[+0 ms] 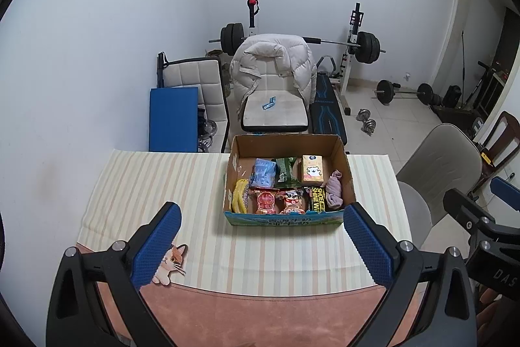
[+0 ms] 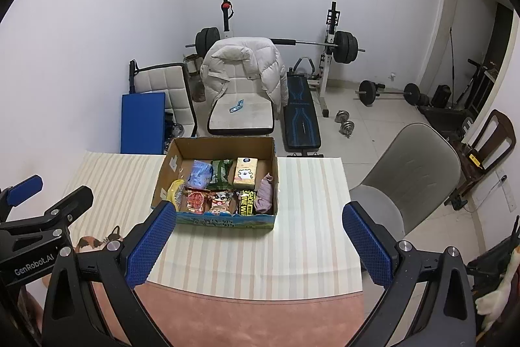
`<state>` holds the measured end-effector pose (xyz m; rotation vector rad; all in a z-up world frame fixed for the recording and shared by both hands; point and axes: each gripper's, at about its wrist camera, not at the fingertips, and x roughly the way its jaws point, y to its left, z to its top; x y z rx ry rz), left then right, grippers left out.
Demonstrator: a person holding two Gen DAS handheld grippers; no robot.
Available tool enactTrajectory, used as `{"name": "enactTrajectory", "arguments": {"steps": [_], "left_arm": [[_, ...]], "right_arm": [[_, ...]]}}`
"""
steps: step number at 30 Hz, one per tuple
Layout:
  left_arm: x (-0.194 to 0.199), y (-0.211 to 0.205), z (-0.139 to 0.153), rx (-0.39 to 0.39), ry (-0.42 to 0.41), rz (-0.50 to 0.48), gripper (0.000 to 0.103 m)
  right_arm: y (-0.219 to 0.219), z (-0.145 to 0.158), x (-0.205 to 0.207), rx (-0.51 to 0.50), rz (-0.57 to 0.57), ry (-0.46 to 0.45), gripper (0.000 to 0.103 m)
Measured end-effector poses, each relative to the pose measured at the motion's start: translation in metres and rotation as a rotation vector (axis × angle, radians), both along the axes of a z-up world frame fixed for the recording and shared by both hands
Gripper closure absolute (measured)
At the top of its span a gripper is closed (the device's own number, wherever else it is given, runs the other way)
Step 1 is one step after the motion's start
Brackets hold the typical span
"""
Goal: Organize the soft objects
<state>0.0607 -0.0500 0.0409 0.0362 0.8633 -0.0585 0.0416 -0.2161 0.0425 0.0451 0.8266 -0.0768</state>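
A cardboard box (image 1: 345, 166) (image 2: 169, 165) stands on the striped tablecloth (image 1: 156, 184) (image 2: 302, 184). Inside lie several soft packets: a blue pack (image 1: 264, 173) (image 2: 200, 173), a green pack (image 1: 285, 173), a yellow tissue pack (image 1: 312, 170) (image 2: 245, 173), a pink cloth (image 1: 334, 192) (image 2: 265, 194), a yellow item (image 1: 240, 200) and two red snack bags (image 1: 266, 200) (image 2: 196, 200). My left gripper (image 1: 261, 244) is open, held above the near table edge with nothing between its fingers. My right gripper (image 2: 258, 244) is open too, short of the box and holding nothing.
A cat-shaped coaster (image 1: 172, 262) lies at the near left. A grey chair (image 2: 409, 178) stands right of the table. Behind the table are a chair with a white puffer jacket (image 1: 273, 67), a blue mat (image 1: 174, 119), a weight bench and barbells (image 2: 386, 93).
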Motion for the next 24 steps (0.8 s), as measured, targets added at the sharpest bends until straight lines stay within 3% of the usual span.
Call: {"name": "enactTrajectory", "arguments": {"steps": [24], "left_arm": [[0.0076, 0.0, -0.001, 0.005, -0.01, 0.001, 0.001]], "right_arm": [[-0.0046, -0.0038, 0.0028, -0.012, -0.016, -0.003, 0.0]]}}
